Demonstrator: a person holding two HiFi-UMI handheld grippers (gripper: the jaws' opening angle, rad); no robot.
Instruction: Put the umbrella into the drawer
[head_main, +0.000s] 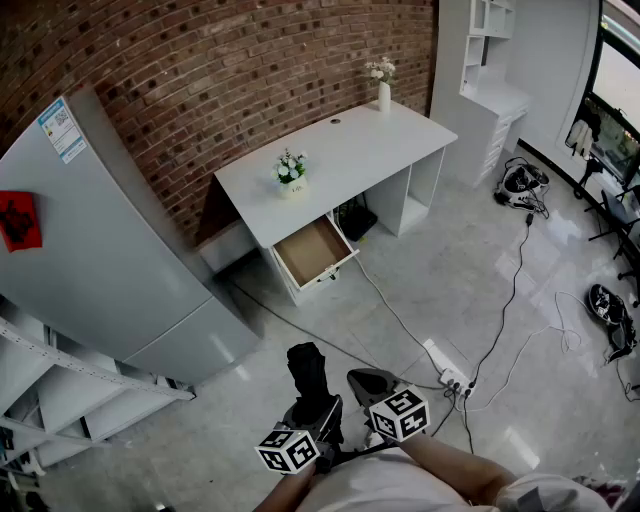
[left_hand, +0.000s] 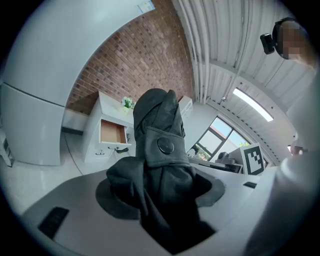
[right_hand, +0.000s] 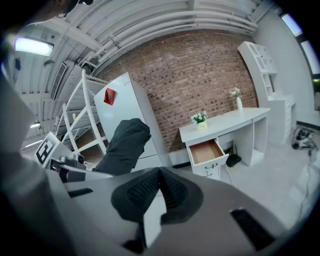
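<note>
A folded black umbrella (head_main: 309, 373) (left_hand: 160, 165) stands up between the jaws of my left gripper (head_main: 312, 408) (left_hand: 161, 192), which is shut on its lower part. The strap with its snap button faces the left gripper view. My right gripper (head_main: 368, 384) (right_hand: 160, 173) hangs just right of it, its jaw tips touching and nothing between them. In the right gripper view the umbrella (right_hand: 125, 145) shows to the left. The wooden drawer (head_main: 312, 250) (left_hand: 111, 134) (right_hand: 206, 151) stands pulled open under the left end of the white desk (head_main: 340, 150), across the floor ahead of both grippers.
A grey fridge (head_main: 100, 250) stands at the left, with white shelving (head_main: 60, 390) below it. A flower pot (head_main: 290, 172) and a vase (head_main: 384, 92) stand on the desk. A power strip (head_main: 445, 372) and cables lie on the floor to the right.
</note>
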